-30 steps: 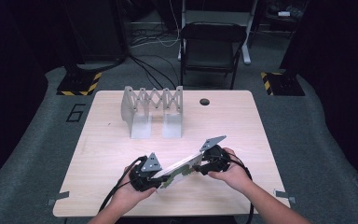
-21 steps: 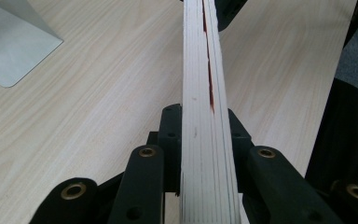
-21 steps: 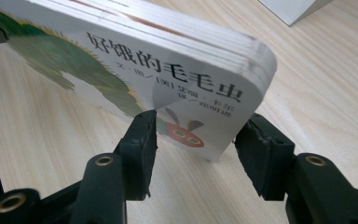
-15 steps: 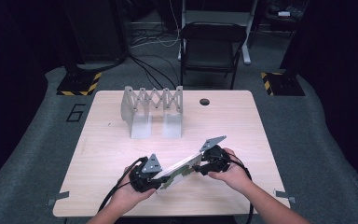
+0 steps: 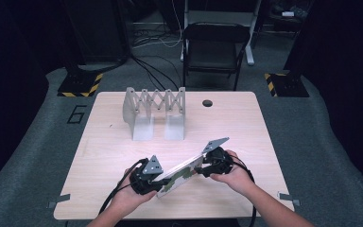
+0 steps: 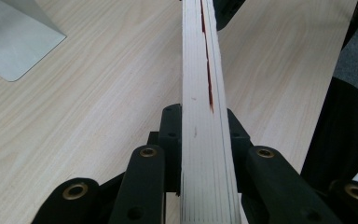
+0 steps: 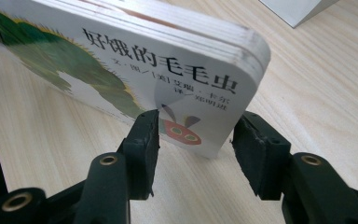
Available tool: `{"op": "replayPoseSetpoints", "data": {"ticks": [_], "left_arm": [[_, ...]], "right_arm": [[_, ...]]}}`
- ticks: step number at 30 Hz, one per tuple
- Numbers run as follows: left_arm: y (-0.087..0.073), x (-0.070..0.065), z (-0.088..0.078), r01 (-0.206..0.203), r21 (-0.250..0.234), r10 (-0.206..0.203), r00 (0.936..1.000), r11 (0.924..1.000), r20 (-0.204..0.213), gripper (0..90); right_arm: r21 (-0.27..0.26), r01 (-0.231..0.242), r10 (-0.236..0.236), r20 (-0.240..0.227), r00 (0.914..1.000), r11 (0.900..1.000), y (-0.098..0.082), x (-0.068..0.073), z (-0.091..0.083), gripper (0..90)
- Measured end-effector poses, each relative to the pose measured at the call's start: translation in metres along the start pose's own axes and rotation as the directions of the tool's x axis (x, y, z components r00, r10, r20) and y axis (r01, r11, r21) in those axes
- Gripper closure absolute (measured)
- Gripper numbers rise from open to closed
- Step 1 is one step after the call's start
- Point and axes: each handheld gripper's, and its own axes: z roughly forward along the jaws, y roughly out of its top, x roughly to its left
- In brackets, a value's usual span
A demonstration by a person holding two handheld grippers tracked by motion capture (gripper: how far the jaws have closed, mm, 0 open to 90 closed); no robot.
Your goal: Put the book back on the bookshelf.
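Book (image 5: 179,174): near front edge of table (image 5: 246,118), tilted, between both grippers.
Left gripper (image 6: 208,140): jaws clamped on book's page edge.
Right gripper (image 7: 193,140): jaws apart, straddling book's corner, not gripping.

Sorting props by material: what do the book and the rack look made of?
Board book: thick cardboard pages, seemingly glossy printed cover; the layered edge shows stacked boards. Folding rack: likely metal or grey plastic, matte pale grey, thin flat plates with crossed struts.
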Motion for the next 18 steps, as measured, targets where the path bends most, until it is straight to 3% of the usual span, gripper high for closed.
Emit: {"op": "replayPoseSetpoints", "data": {"ticks": [11, 15, 18], "left_arm": [[-0.002, 0.005, -0.005, -0.028, 0.011, 0.029, 0.9995, 0.9995, -0.013, 75.5], [-0.004, 0.008, -0.008, -0.021, 0.007, 0.021, 0.9995, 0.9998, -0.024, 75.5], [-0.006, 0.010, -0.010, -0.014, 0.004, 0.014, 0.9992, 0.9999, -0.038, 75.5]], "right_arm": [[-0.023, -0.006, 0.006, -0.005, 1.0000, 1.000, 0.003, 0.002, 0.001, 50.9], [-0.043, -0.017, 0.018, 0.003, 0.9998, 0.999, 0.006, 0.003, 0.005, 50.6], [-0.028, -0.014, 0.014, -0.004, 0.9999, 0.999, 0.007, 0.003, 0.007, 50.3]]}}
